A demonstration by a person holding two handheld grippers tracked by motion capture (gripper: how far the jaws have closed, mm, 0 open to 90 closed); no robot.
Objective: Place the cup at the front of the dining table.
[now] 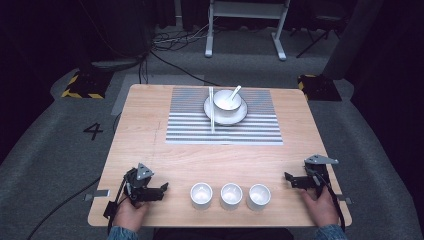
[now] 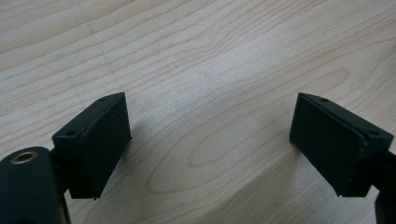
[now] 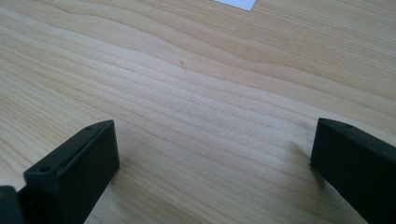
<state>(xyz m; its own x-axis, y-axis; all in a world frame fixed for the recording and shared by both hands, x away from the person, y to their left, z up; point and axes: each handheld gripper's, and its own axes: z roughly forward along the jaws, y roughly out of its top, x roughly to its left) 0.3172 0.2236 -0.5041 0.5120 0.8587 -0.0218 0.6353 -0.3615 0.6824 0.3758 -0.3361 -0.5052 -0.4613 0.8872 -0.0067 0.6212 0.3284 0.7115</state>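
Nearest the high view's camera, 2 hands hold the grippers at the front edge of the wooden table [image 1: 150,145]. On the left, the left gripper [image 1: 164,189] lies low on the wood and points toward the middle of the table's front; its jaws stand wide apart with nothing but bare wood grain between them, as the left gripper view [image 2: 210,140] makes plain. Opposite it, the right gripper [image 1: 288,178] rests near the right edge and points inward toward the left, and the right gripper view [image 3: 212,163] shows its jaws likewise spread, gripping nothing, with a corner of the striped placemat [image 3: 236,3] at the top edge.

Between the 2 grippers stand 3 small white cups in a row along the front edge: the left cup [image 1: 201,195], just beside the left gripper's tips, the middle cup [image 1: 231,195], and the right cup [image 1: 259,196], which sits near the right gripper but apart from it. All 3 stand upright and close together without touching.

Farther back, the placemat [image 1: 190,125] carries a white plate [image 1: 241,116] with a white bowl [image 1: 226,101] on it. A white spoon [image 1: 234,92] leans in the bowl, and a pair of pale chopsticks [image 1: 211,112] lies beside the plate's left rim.
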